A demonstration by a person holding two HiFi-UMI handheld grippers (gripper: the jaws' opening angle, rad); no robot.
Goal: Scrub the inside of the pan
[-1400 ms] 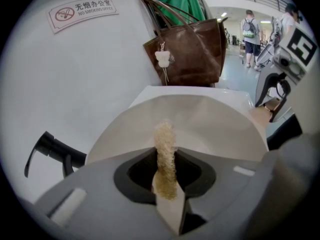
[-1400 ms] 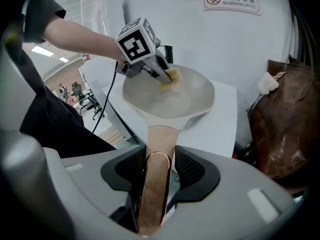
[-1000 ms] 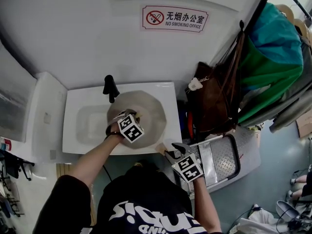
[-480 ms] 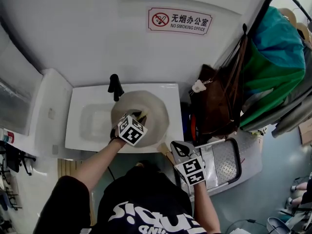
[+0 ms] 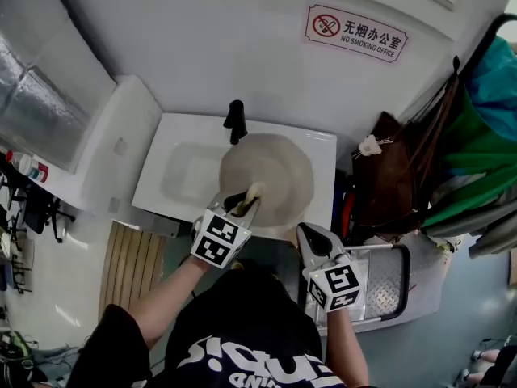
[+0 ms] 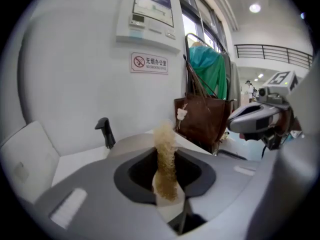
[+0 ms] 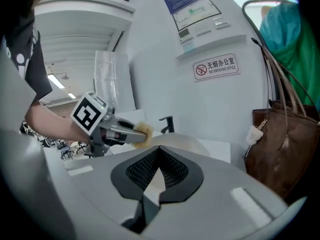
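Note:
A round beige pan point(image 5: 279, 176) sits in the right part of a white sink point(image 5: 182, 176), under a black faucet point(image 5: 235, 120). My left gripper point(image 5: 245, 203) is at the pan's near rim, shut on a tan fibrous scrubber point(image 5: 254, 191) that sticks out over the pan. In the left gripper view the scrubber point(image 6: 165, 159) stands upright between the jaws, with the pan point(image 6: 131, 143) behind it. My right gripper point(image 5: 308, 234) hangs off the pan's front right side, shut and holding nothing. In the right gripper view its jaws point(image 7: 159, 159) are together and bare, pointing at the pan point(image 7: 187, 144).
A brown bag point(image 5: 392, 176) and green cloth point(image 5: 477, 148) hang on a rack right of the sink. A metal step stool point(image 5: 384, 285) stands below the right gripper. A white cabinet point(image 5: 105, 148) adjoins the sink's left side. A no-smoking sign point(image 5: 355, 32) is on the wall.
My left gripper drew back with the scrubber from the pan's middle to its near rim. The right gripper's jaws have come together. The head view swung left.

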